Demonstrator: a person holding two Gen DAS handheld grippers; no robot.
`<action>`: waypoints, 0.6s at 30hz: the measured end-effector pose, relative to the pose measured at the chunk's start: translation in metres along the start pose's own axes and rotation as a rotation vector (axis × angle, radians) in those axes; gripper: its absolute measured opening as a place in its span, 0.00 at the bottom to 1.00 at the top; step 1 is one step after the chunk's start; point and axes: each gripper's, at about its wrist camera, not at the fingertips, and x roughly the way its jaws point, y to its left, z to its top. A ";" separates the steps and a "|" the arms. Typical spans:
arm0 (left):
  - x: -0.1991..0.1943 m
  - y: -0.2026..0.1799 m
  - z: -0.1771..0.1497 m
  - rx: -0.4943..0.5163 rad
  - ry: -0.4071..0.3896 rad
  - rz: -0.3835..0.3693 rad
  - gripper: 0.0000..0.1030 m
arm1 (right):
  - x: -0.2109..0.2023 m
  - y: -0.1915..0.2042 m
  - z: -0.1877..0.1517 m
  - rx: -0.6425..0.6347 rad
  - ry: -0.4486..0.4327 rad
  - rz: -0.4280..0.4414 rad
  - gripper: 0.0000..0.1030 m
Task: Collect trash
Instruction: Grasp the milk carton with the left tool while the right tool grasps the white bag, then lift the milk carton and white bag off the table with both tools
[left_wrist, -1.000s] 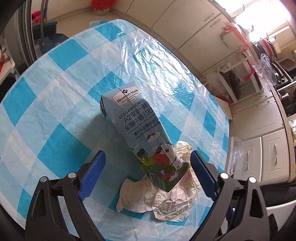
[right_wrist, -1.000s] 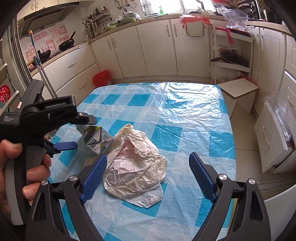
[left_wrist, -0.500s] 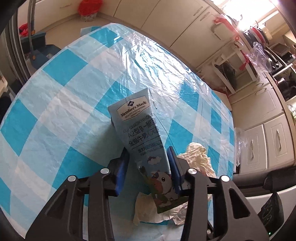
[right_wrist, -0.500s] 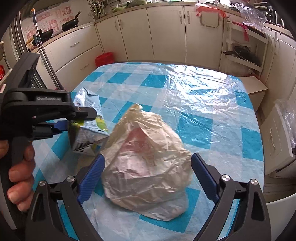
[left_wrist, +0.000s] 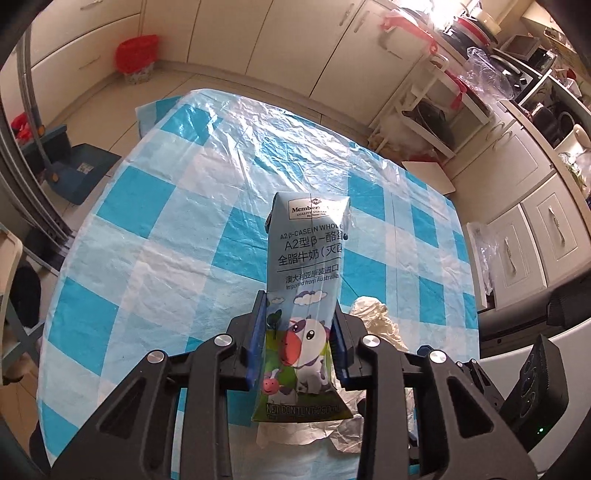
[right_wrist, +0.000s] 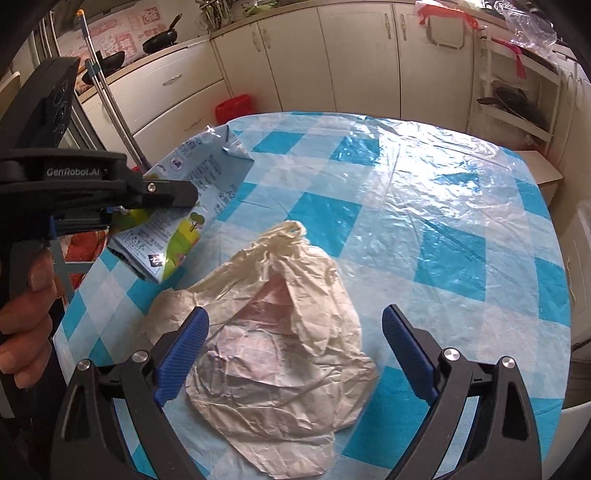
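My left gripper is shut on a light-blue milk carton with a cartoon cow, and holds it lifted above the table. The carton also shows in the right wrist view, clamped in the left gripper at the left. A crumpled cream paper bag lies on the blue-and-white checked tablecloth. My right gripper is open, its blue pads on either side of the bag's near part. In the left wrist view the bag peeks out behind the carton.
The round table is covered by clear plastic over the cloth. Kitchen cabinets line the far wall. A red bin stands on the floor. A blue dustpan sits at the left of the table.
My left gripper closed on the milk carton and lifted it off the bag. My right gripper moved closer over the paper bag and stayed open.
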 end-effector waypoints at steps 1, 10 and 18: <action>0.000 0.000 -0.002 0.009 -0.002 0.007 0.28 | 0.003 0.003 0.000 -0.001 0.008 0.003 0.88; 0.001 0.010 -0.007 0.041 0.009 0.057 0.28 | 0.010 0.023 -0.004 -0.116 0.021 -0.088 0.57; 0.011 0.010 -0.022 0.058 0.034 0.076 0.31 | -0.013 -0.005 -0.012 -0.098 0.019 -0.065 0.15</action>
